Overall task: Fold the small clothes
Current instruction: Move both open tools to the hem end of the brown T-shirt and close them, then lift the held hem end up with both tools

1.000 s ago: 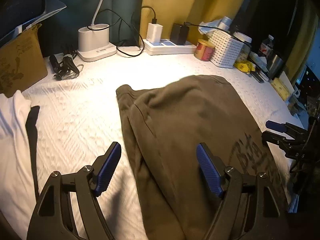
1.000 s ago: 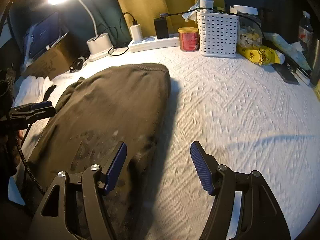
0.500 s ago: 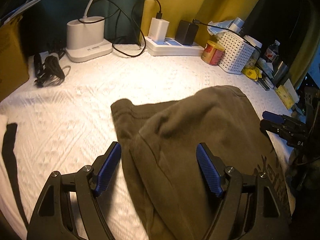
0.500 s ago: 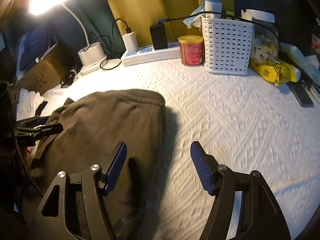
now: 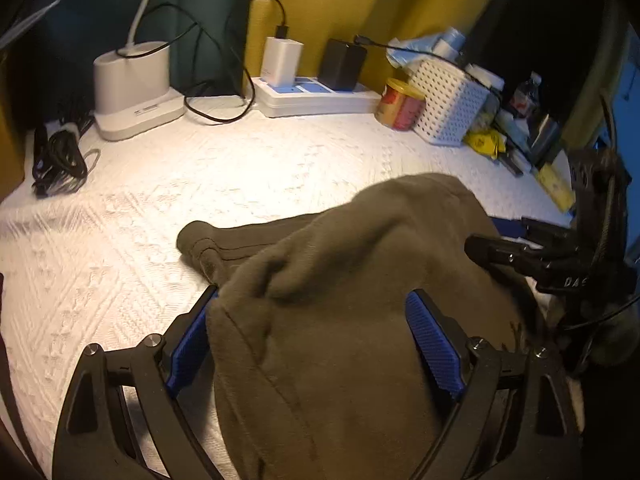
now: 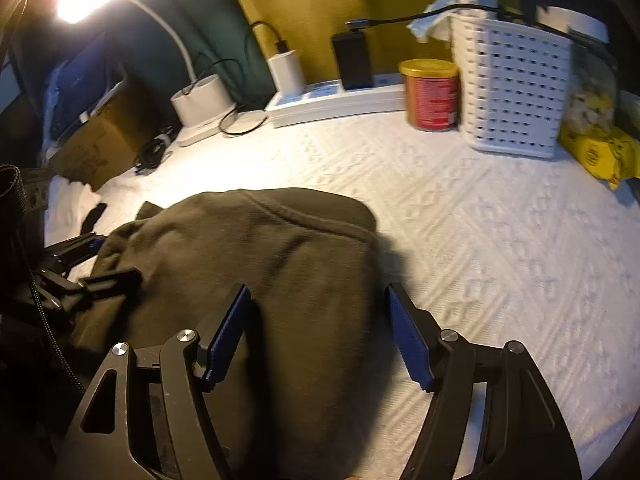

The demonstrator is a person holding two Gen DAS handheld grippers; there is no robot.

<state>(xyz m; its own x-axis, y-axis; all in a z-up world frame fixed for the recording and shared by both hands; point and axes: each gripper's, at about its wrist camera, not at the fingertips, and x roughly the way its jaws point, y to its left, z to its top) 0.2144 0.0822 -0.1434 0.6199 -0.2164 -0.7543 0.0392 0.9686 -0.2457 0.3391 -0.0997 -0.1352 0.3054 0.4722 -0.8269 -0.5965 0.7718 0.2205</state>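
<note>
1. olive-brown garment (image 5: 340, 320) lies on the white textured cover (image 5: 200, 184), bunched right under both claws

2. left gripper (image 5: 316, 344) straddles its left edge, right gripper (image 6: 320, 336) its right edge; long axis runs away toward the power strip (image 5: 316, 100)

3. both stand wide apart, gripping nothing, cloth between the pads

4. vs a second ago: left jaws just opened wider, both closer over the cloth

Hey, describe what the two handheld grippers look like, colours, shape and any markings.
The left gripper and the right gripper share one build: black frames with triangular cut-outs and silver screw heads, and jaws faced with ribbed blue pads. Seen from the left camera, the right gripper bears white letters and trails a black cable.
</note>
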